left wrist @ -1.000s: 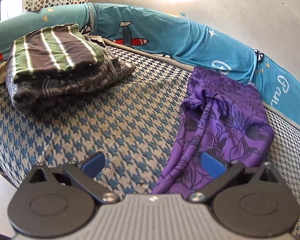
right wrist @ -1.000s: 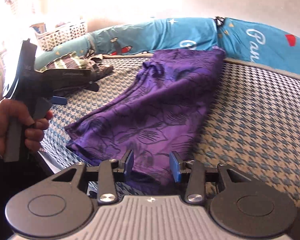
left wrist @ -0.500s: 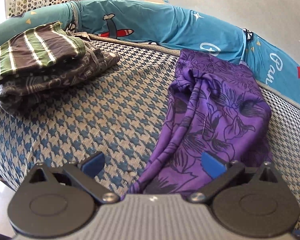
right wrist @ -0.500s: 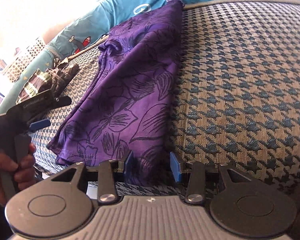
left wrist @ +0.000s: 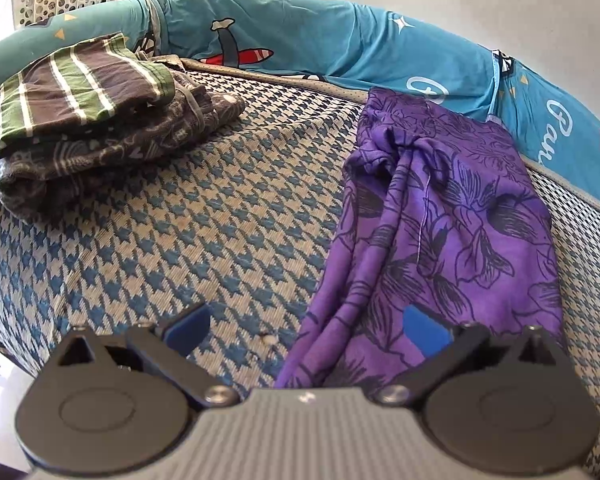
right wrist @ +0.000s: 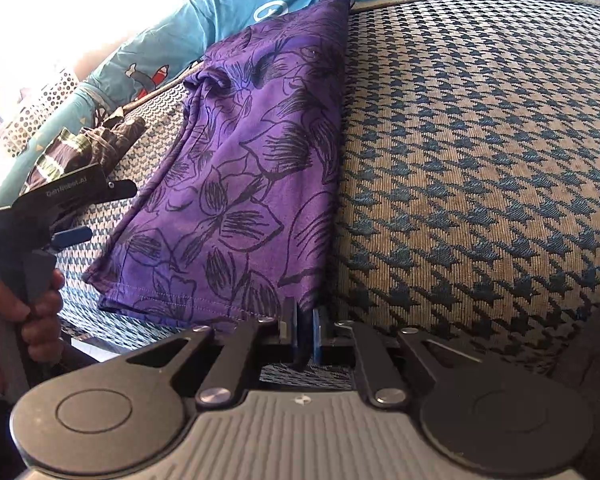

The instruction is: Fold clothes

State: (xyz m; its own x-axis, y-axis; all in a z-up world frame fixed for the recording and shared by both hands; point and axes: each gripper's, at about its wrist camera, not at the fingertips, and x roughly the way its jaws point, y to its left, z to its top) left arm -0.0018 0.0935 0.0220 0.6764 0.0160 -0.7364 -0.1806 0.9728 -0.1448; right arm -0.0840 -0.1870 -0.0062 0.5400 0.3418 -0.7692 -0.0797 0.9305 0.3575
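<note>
The purple garment (right wrist: 256, 168) with dark flower outlines lies lengthwise on the houndstooth mattress (right wrist: 480, 160), stretching away from the right gripper (right wrist: 305, 336), bunched at its far end. That gripper's jaws have just been closing and now pinch the near hem corner. The left gripper (left wrist: 306, 330), jaws wide apart, hovers over the cloth's near left edge. Folded clothes (left wrist: 88, 120) sit far to its left.

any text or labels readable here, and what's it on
"Pau", white script cut off by the frame edge: on the teal bolster cover.
A white round letter or logo on the same cover: partly hidden behind the purple floral garment, not readable.
White print on the black body of the left claw, seen from the right wrist view: too small and blurred to read surely.
Nothing else carries text.
</note>
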